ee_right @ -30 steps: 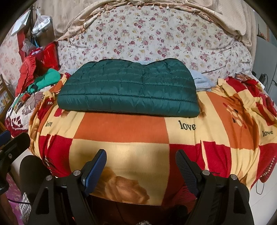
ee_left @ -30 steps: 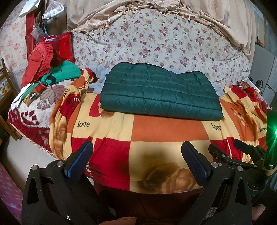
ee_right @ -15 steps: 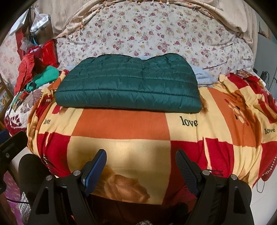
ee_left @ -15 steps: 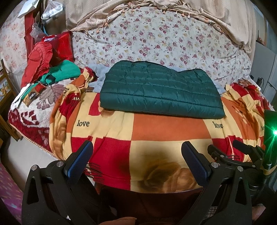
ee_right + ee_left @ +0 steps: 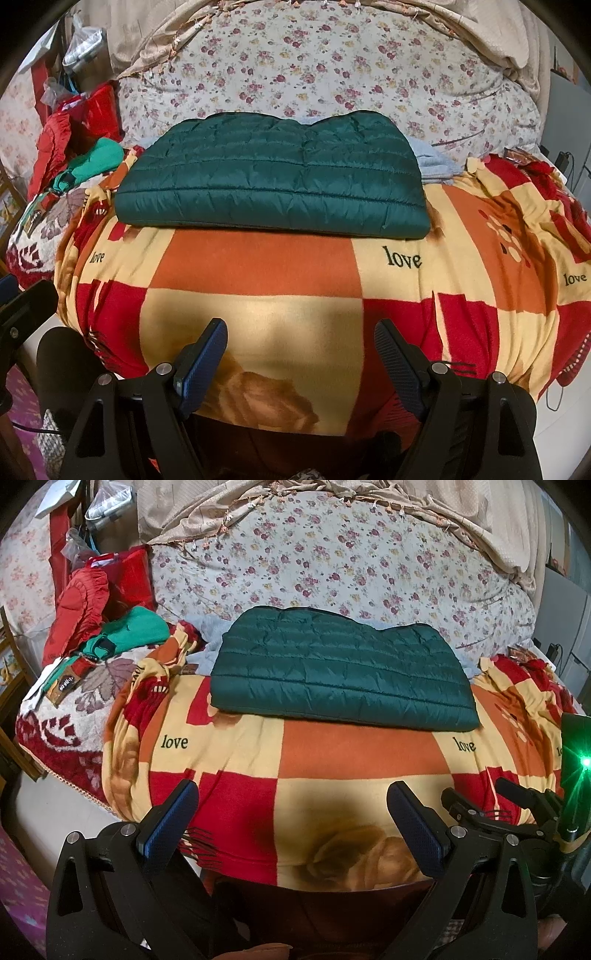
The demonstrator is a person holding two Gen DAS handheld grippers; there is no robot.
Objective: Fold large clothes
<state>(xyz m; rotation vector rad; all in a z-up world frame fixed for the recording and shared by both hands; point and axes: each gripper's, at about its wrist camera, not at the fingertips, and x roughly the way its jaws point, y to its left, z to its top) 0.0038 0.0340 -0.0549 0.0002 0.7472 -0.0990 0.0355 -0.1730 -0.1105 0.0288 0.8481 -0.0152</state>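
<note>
A dark green quilted puffer jacket (image 5: 340,672) lies folded into a flat rectangle on the red, orange and yellow "love" blanket (image 5: 354,753); it also shows in the right wrist view (image 5: 273,181). My left gripper (image 5: 291,812) is open and empty, held back over the blanket's near edge, well short of the jacket. My right gripper (image 5: 301,350) is open and empty too, likewise at the near edge. The right gripper's body (image 5: 517,812) shows at the right of the left wrist view.
A pile of red and teal clothes (image 5: 99,624) lies at the left of the bed. A floral quilt (image 5: 332,561) rises behind the jacket. A light blue cloth (image 5: 436,158) pokes out behind the jacket's right end. The floor (image 5: 48,812) is at lower left.
Both views have drifted slightly, so the jacket sits a little differently in frame. The jacket itself has not moved and both grippers stay open.
</note>
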